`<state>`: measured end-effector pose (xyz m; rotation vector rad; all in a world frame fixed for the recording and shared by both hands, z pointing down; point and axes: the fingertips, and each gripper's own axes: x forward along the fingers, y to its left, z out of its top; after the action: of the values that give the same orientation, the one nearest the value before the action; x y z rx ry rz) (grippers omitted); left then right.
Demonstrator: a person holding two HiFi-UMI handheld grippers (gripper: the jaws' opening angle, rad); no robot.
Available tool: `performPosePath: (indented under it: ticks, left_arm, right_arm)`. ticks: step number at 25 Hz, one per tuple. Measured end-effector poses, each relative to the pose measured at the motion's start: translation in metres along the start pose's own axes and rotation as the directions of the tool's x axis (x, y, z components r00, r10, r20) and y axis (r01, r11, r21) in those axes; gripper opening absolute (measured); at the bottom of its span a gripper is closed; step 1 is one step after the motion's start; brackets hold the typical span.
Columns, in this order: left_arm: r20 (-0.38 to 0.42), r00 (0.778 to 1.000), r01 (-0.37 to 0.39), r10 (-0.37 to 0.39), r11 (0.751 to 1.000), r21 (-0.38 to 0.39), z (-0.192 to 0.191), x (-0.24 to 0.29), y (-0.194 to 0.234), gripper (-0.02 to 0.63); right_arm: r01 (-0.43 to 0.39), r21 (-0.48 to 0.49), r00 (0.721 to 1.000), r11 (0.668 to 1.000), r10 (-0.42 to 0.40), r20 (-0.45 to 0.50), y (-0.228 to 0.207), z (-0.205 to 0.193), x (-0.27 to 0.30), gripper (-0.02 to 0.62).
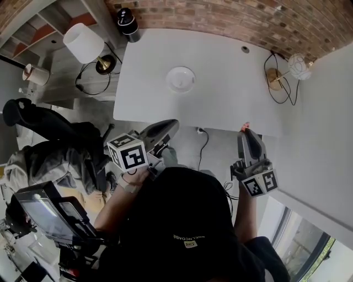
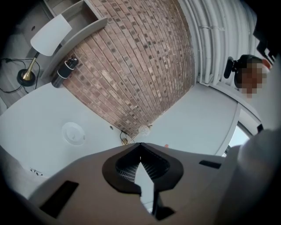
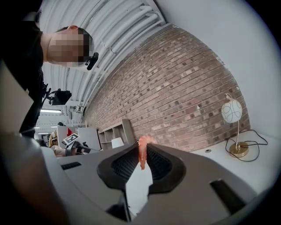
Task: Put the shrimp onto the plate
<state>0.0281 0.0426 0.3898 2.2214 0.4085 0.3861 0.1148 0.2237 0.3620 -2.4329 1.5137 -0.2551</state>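
— What is the surface like?
— It's a white table (image 1: 231, 93), mostly bare, with its far side against a brick wall (image 1: 220, 14). A white plate (image 1: 180, 79) sits toward the middle. A globe lamp (image 1: 299, 66) stands on a brass base at the far right corner, its cord looped beside it. A black flask (image 1: 127, 22) stands by the far left corner.
— And around the table?
— A lamp with a white shade (image 1: 83, 43) stands to the left, past the table's edge. Nearer on that side is a dark chair (image 1: 44, 121) heaped with clothing.
— What about the tongs?
— The right gripper (image 1: 246, 131) is clamped on the shrimp (image 3: 142, 154). The shrimp hangs pink and upright between the pads at the table's near edge, well apart from the plate. The left gripper (image 1: 172, 124) has its jaws pressed together, tips touching. It is held just off the near edge, to the left of the right gripper.
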Motion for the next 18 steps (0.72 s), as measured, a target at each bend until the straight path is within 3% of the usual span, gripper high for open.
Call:
performPosePath:
  ticks: [18]
  left_arm:
    - [-0.014, 1.0, 0.013, -0.014, 0.998, -0.066, 0.089, -0.012, 0.092, 0.005]
  right_arm:
    - [0.058, -0.025, 0.996, 0.998, -0.059, -0.07, 0.008, -0.003, 0.12, 0.058]
